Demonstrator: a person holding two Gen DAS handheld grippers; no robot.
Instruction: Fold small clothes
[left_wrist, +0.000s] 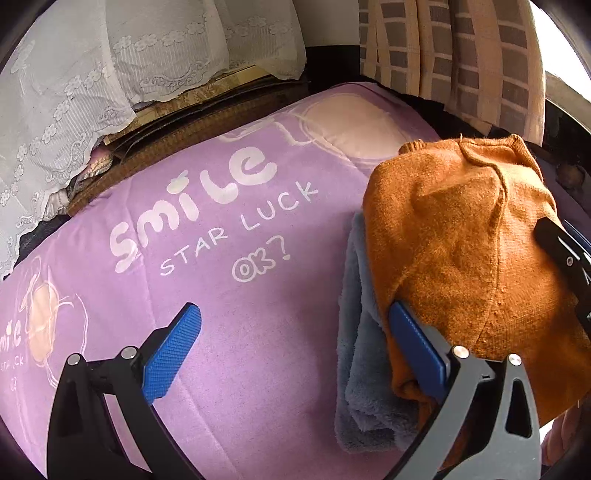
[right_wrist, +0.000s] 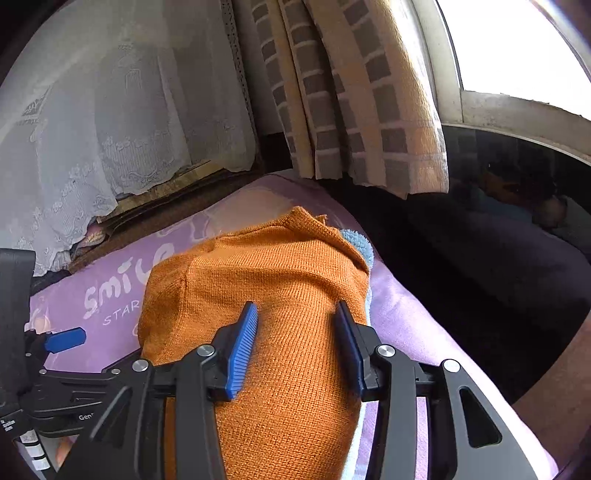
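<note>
An orange knit garment (left_wrist: 454, 229) (right_wrist: 258, 266) lies humped over a light blue fleece piece (left_wrist: 358, 369) (right_wrist: 356, 240) on a purple printed bedsheet (left_wrist: 221, 332). My left gripper (left_wrist: 295, 308) is open wide. Its right finger is tucked under the orange edge beside the fleece, and its left finger hangs over bare sheet. My right gripper (right_wrist: 297, 305) straddles the orange knit from above, its blue pads pressing the fabric on both sides. One of its black fingers (left_wrist: 561, 251) shows at the right edge of the left wrist view.
A white lace curtain (left_wrist: 74, 74) and a checked curtain (right_wrist: 351, 92) hang behind the bed, beside a bright window (right_wrist: 517, 44). A dark gap (right_wrist: 480, 258) runs along the bed's right side. A person's arm (right_wrist: 554, 387) is at the lower right.
</note>
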